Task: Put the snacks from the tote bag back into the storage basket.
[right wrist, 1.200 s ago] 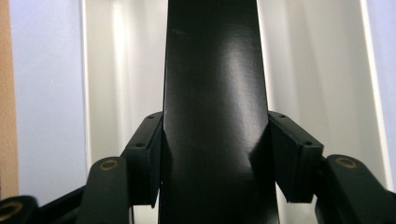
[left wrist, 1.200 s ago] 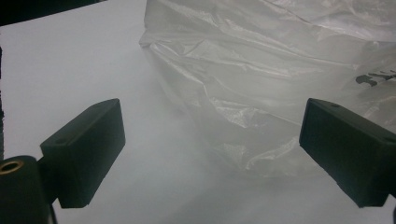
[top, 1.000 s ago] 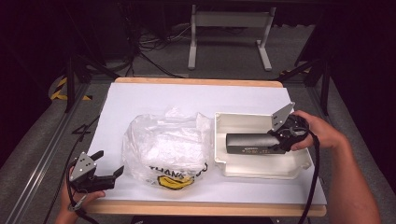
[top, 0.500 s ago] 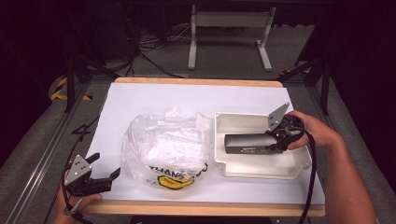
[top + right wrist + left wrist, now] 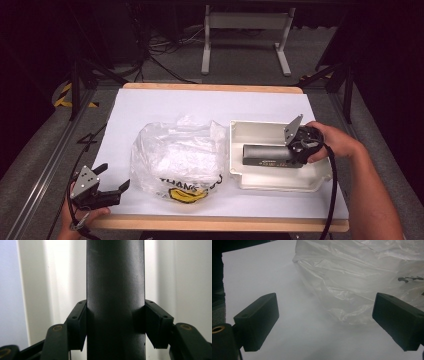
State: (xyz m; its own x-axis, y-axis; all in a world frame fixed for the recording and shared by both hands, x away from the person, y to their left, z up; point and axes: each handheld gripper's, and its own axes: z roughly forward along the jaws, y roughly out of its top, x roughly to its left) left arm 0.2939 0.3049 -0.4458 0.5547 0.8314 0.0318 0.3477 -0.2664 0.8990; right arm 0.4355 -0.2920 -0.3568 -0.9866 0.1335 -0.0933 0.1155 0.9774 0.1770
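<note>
Near the table's right edge, the right gripper (image 5: 295,151) stays clamped on the bar (image 5: 267,154), now lower in the tray (image 5: 272,180): placement nearly complete. Left gripper (image 5: 114,189) gapes beside bag (image 5: 177,155).

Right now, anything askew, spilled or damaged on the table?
Nothing stands out. The bag lies crumpled but intact beside the tray; nothing has spilled. The right gripper clamps the dark bar squarely over the tray. The left gripper is open.
</note>
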